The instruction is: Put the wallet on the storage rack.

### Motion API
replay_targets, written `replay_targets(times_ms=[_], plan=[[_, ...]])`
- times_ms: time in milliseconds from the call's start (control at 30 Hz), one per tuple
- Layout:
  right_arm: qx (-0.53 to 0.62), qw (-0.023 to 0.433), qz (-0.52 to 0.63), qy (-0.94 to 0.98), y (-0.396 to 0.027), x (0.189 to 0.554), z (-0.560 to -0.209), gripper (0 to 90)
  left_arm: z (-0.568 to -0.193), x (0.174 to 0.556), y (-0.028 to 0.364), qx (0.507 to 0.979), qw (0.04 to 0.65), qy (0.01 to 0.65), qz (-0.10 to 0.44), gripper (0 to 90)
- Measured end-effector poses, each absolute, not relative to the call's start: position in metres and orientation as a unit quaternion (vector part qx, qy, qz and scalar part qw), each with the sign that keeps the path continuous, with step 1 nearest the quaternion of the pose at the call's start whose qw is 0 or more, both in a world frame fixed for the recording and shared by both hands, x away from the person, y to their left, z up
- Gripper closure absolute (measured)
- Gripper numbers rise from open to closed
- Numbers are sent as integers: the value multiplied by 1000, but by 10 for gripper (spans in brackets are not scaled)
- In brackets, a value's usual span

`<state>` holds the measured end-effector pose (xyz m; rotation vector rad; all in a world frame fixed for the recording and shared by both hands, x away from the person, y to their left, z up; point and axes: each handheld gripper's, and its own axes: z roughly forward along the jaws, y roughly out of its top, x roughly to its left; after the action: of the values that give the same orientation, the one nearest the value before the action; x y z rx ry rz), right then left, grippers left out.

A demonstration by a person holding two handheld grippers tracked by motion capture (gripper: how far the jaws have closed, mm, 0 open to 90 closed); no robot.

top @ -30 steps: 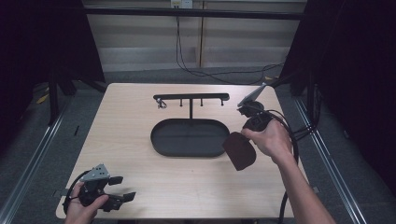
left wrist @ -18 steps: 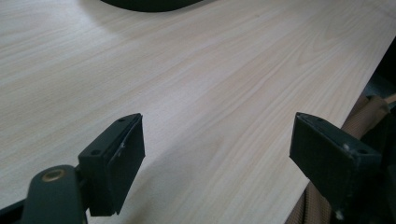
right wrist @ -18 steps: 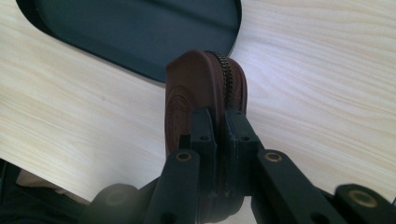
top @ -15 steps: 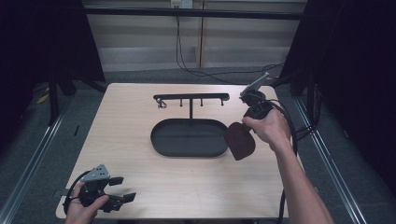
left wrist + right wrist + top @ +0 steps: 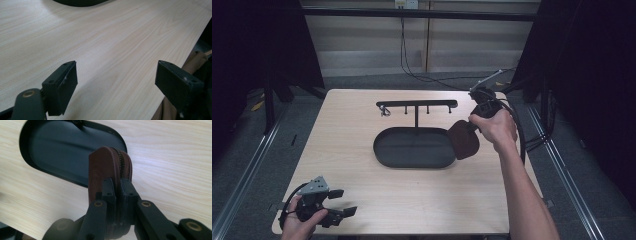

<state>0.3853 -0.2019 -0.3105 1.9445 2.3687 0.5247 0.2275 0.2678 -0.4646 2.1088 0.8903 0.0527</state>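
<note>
I have the right gripper (image 5: 117,187) clamped on the brown, round-edged leather pouch with a zip along its rim (image 5: 110,167), jaws pinching its near edge, the pouch hanging edge-on below the hand. In the high view the pouch (image 5: 463,140) sits in the air just beside the right end of the black oval metal tray (image 5: 384,150), overlapping its rim slightly. So the pick-up looks done; what is left, as I judge it, is carrying it over the tray and setting it down, or else hanging it on the black T-shaped hook rack (image 5: 417,104) that rises from the tray's far side (I cannot tell which is meant).

The left gripper (image 5: 343,202) rests at the near left corner of the pale wooden table (image 5: 362,125), its jaws wide apart with nothing between them, only bare wood (image 5: 112,50) ahead.

Room is generous: open tabletop lies between the two hands, and the tray's inside is bare. The things to mind are the tray's raised rim and the rack's upright post, both close to the pouch, and the table's right edge behind my hand.
</note>
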Motion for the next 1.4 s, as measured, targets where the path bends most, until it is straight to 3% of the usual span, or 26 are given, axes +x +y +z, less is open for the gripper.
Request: replay_targets(times_ms=[567,800,1400], plan=[[631,-3,215,746,-195,402,-334,837,-464,228,268,839,416,351,19,179],[633,-36,253,731,-192,405,-349,836,-464,228,269,838,418,351,17,179],[655,-47,282,700,-194,411,-387,837,-464,227,269,840,415,350,18,179]])
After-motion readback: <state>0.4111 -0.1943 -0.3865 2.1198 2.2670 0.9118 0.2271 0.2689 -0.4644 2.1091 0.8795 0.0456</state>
